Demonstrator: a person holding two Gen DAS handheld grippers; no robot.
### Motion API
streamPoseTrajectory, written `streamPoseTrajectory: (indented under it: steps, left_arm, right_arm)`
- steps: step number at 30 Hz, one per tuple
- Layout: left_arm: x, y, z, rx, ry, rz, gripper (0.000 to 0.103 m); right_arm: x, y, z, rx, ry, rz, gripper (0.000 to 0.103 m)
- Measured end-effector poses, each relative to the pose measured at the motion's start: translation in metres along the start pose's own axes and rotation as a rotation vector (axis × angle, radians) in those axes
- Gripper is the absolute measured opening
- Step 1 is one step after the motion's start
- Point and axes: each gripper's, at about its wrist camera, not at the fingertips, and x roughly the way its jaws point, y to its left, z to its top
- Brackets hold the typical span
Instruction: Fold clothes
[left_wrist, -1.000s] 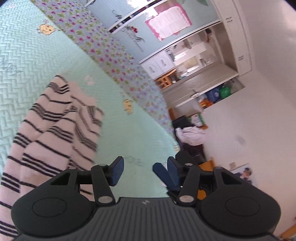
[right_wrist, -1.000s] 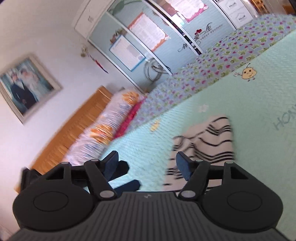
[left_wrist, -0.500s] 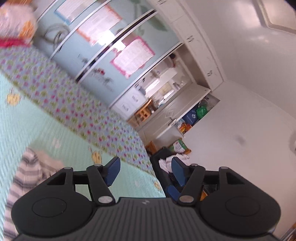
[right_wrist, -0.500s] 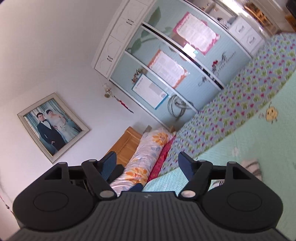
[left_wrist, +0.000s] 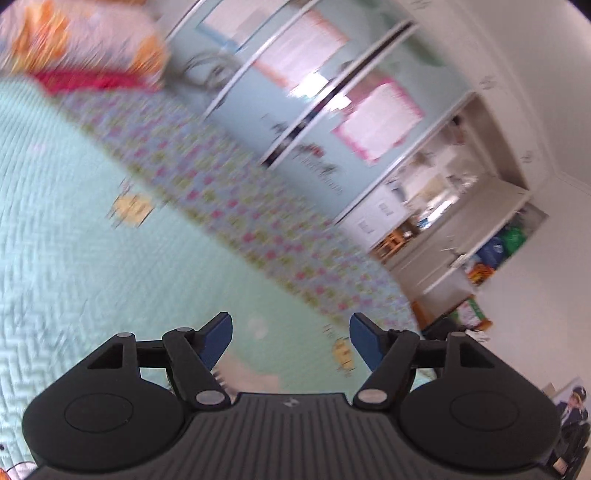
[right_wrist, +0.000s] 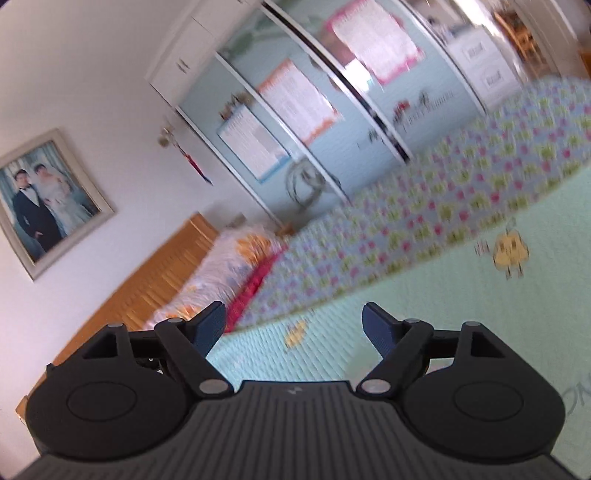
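Only a small pale edge of the striped garment (left_wrist: 242, 371) shows in the left wrist view, low down just behind the left finger; the rest is hidden by the gripper body. My left gripper (left_wrist: 290, 334) hangs over the mint-green bedspread (left_wrist: 74, 258), its jaws opening with nothing between them. In the right wrist view no garment shows. My right gripper (right_wrist: 293, 325) also hovers above the bedspread (right_wrist: 461, 306), jaws opening wide and empty. Both views are blurred by motion.
A flowered sheet (right_wrist: 424, 210) borders the bedspread on the far side. Folded quilts and a red pillow (right_wrist: 251, 280) lie against the wooden headboard (right_wrist: 147, 284). Behind stand a wardrobe with mirrored doors (right_wrist: 332, 92), a framed photo (right_wrist: 44, 199), and shelves with clutter (left_wrist: 480, 251).
Both grippers swung away from the striped garment, which filled the lower views a second ago and has almost left sight. Both pairs of jaws have spread wider.
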Motion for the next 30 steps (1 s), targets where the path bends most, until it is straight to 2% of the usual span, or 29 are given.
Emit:
streamPoseTrajectory:
  steps: [2, 5, 7, 9, 12, 16, 18, 20, 21, 22, 23, 24, 30]
  left_arm:
    - [0.025, 0.032, -0.006, -0.031, 0.044, 0.021, 0.072]
    - [0.060, 0.067, -0.018, -0.066, 0.123, -0.003, 0.072]
    - [0.085, 0.079, -0.029, -0.057, 0.200, -0.034, 0.072]
    - [0.109, 0.084, -0.039, -0.021, 0.263, -0.030, 0.072]
    - [0.135, 0.095, -0.046, -0.028, 0.299, -0.043, 0.073]
    - [0.156, 0.110, -0.050, -0.065, 0.291, -0.138, 0.074]
    - [0.164, 0.108, -0.050, -0.052, 0.306, -0.181, 0.074]
    - [0.169, 0.103, -0.053, -0.014, 0.319, -0.195, 0.071]
    - [0.170, 0.099, -0.056, 0.019, 0.323, -0.183, 0.060]
    - [0.171, 0.095, -0.060, 0.054, 0.328, -0.164, 0.040]
    - [0.172, 0.090, -0.063, 0.090, 0.333, -0.146, 0.028]
    - [0.172, 0.086, -0.066, 0.118, 0.332, -0.130, 0.021]
    - [0.143, 0.051, -0.060, 0.266, 0.263, -0.122, 0.015]
  right_arm:
    - [0.027, -0.038, -0.018, 0.027, 0.071, -0.040, 0.081]
    - [0.064, -0.082, -0.048, 0.072, 0.159, -0.079, 0.081]
    - [0.087, -0.104, -0.066, 0.098, 0.221, -0.080, 0.081]
    - [0.106, -0.116, -0.079, 0.097, 0.270, -0.079, 0.081]
    - [0.130, -0.130, -0.087, 0.089, 0.319, -0.067, 0.081]
    - [0.155, -0.146, -0.088, 0.141, 0.296, 0.001, 0.081]
    - [0.166, -0.148, -0.084, 0.151, 0.294, 0.027, 0.081]
    - [0.177, -0.141, -0.083, 0.094, 0.318, 0.032, 0.080]
    - [0.180, -0.136, -0.082, 0.058, 0.329, 0.027, 0.078]
    - [0.184, -0.132, -0.083, 0.030, 0.344, 0.019, 0.061]
    - [0.188, -0.130, -0.085, 0.012, 0.362, 0.002, 0.031]
    - [0.191, -0.127, -0.087, -0.005, 0.381, -0.017, 0.023]
    - [0.168, -0.095, -0.089, -0.112, 0.288, -0.029, 0.019]
